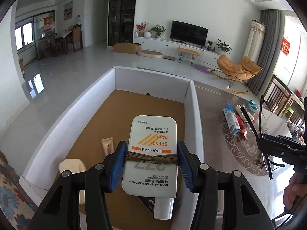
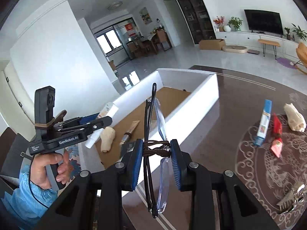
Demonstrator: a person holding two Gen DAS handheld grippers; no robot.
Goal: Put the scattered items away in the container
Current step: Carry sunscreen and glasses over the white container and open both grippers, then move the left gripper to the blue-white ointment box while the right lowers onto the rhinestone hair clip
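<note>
While over box point(image 1: 193, 103), sunscreen point(image 1: 151, 153) — between fingers point(image 1: 117, 163)

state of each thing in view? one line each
left gripper: shut on sunscreen bottle, above the box
right gripper: shut on folded glasses, above the table by the box
white box: open-topped, partly filled
beige tube: lying in the box
blue carton: still out on the table
red packet: still out on the table

A home living room: television point(image 1: 189, 32), rocking chair point(image 1: 238, 69), dining table point(image 2: 147, 40).
</note>
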